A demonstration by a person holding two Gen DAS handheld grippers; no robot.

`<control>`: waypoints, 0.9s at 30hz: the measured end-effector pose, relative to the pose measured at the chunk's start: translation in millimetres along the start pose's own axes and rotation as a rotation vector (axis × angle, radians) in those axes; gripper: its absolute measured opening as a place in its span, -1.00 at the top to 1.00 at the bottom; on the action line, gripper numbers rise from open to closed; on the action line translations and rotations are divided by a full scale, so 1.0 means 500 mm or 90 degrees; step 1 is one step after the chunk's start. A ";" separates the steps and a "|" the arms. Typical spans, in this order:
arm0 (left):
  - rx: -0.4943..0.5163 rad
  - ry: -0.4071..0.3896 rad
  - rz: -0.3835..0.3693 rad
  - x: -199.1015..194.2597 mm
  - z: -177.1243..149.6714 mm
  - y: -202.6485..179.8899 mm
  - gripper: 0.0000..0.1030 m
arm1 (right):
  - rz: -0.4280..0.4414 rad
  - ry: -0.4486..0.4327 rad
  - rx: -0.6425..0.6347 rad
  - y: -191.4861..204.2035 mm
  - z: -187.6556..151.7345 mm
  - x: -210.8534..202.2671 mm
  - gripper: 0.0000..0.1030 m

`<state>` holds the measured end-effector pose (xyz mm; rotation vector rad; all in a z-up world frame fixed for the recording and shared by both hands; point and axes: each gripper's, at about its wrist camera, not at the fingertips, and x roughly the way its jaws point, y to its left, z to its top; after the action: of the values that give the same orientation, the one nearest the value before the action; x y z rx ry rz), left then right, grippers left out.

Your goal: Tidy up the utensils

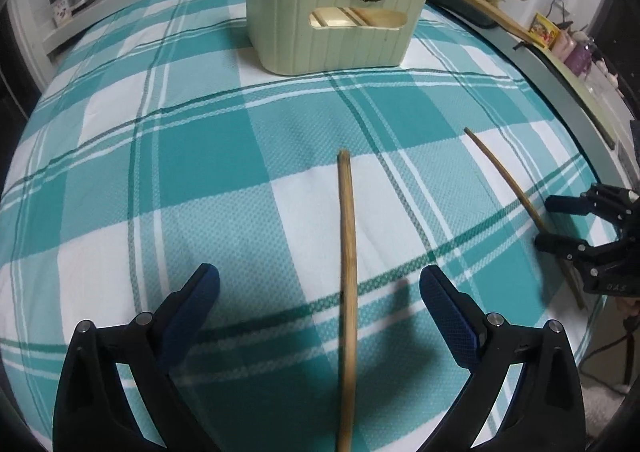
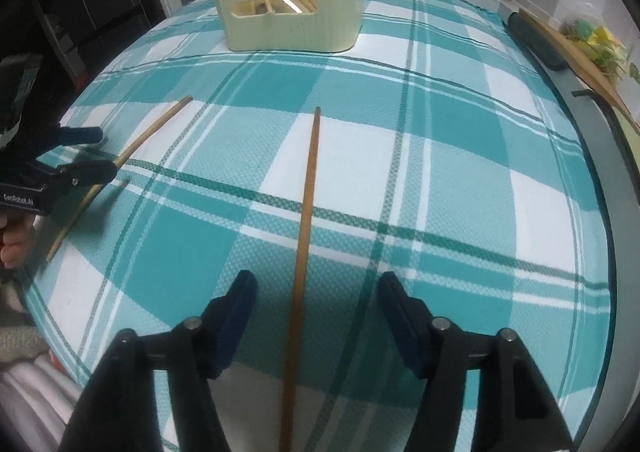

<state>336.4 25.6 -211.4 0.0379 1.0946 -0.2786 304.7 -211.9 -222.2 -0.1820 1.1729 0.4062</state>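
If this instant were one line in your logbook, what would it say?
left tongs: open, straddling pale chopstick | right tongs: open, straddling darker chopstick | both flat on checked cloth | holder: upright

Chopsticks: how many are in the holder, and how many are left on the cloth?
Done: a few sticks already stand in the cream holder; exact count unclear. In hand: nothing. The left gripper and right gripper are open, straddling the light chopstick and dark chopstick. Left: grasp and place both.
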 end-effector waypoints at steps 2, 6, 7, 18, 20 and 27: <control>0.020 0.015 0.009 0.016 0.018 -0.006 -0.79 | -0.013 0.001 -0.023 0.003 0.022 0.012 -0.09; 0.067 0.023 0.026 0.038 0.033 -0.026 -0.76 | -0.009 0.000 -0.035 0.000 0.059 0.030 -0.09; 0.068 0.025 0.029 0.041 0.034 -0.028 -0.76 | -0.008 -0.002 -0.039 0.001 0.065 0.034 -0.09; 0.099 0.042 0.014 0.039 0.045 -0.041 -0.45 | 0.008 0.025 -0.078 0.000 0.106 0.052 -0.20; 0.108 0.046 0.008 0.040 0.050 -0.052 -0.38 | 0.002 0.024 -0.085 0.004 0.114 0.057 -0.16; 0.106 0.049 0.001 0.054 0.074 -0.061 -0.33 | 0.004 0.006 -0.082 0.017 0.159 0.076 0.14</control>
<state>372.7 -15.5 -214.7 0.1991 1.1457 -0.3679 381.4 -168.3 -226.0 -0.2920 1.1570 0.4864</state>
